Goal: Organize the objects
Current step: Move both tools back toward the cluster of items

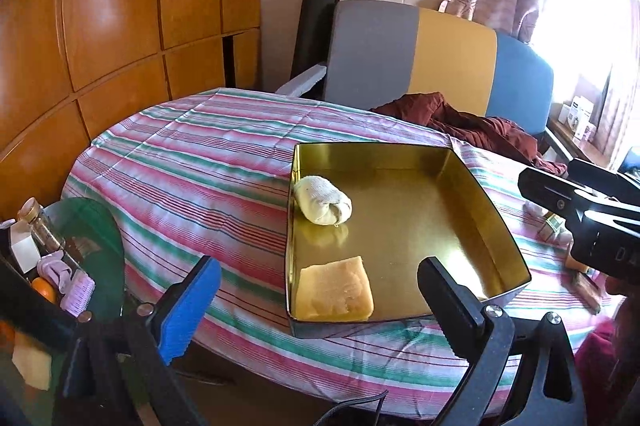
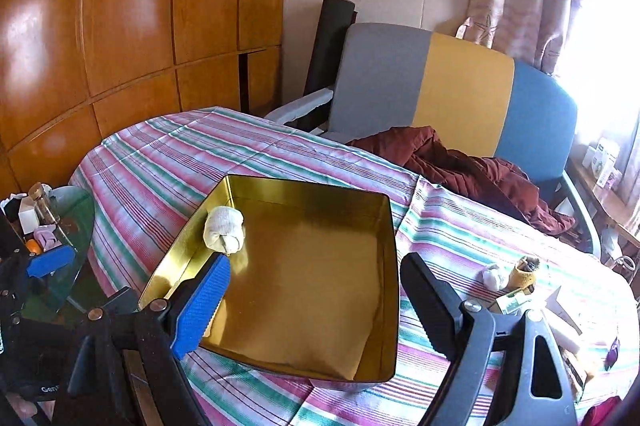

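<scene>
An open gold tin sits on the striped tablecloth. Inside it lie a rolled white sock by the left wall and a folded yellow cloth in the near left corner. My left gripper hovers open at the tin's near edge, holding nothing. My right gripper is open over the tin and also holds nothing. The sock roll shows beyond its blue pad. Right of the tin lie a small white roll and a mustard sock.
A chair with a grey, yellow and blue back stands behind the table, a maroon garment draped on it. A green glass side table with a jar and small items is at the left. Boxes and papers crowd the right edge.
</scene>
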Action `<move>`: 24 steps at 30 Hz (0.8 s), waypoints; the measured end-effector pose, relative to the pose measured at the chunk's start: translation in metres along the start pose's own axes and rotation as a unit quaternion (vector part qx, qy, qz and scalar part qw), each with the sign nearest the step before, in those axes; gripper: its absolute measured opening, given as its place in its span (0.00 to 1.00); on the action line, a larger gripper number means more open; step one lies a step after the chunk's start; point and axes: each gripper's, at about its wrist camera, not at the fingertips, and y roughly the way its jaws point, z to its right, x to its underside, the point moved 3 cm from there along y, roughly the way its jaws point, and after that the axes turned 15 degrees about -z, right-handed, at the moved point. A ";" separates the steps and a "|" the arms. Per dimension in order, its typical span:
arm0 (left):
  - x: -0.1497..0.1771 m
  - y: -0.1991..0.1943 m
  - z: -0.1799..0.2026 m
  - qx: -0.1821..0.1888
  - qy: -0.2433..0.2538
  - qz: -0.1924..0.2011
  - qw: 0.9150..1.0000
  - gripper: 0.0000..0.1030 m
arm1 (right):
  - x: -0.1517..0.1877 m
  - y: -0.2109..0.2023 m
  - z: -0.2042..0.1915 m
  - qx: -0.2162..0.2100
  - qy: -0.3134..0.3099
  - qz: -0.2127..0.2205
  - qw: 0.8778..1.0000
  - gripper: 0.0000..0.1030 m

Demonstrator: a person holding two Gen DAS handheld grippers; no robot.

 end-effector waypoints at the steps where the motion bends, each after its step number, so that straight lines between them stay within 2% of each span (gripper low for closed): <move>1: 0.000 0.000 0.001 0.000 0.001 0.000 1.000 0.96 | 0.001 0.000 0.001 0.001 0.000 0.000 1.000 0.86; 17: -0.001 -0.009 0.025 0.023 0.025 0.005 0.999 0.96 | 0.013 0.003 0.025 0.013 0.023 -0.007 1.000 0.86; 24: -0.009 -0.013 0.044 0.042 0.051 0.008 0.998 0.97 | 0.032 0.017 0.059 0.036 0.048 -0.035 0.998 0.86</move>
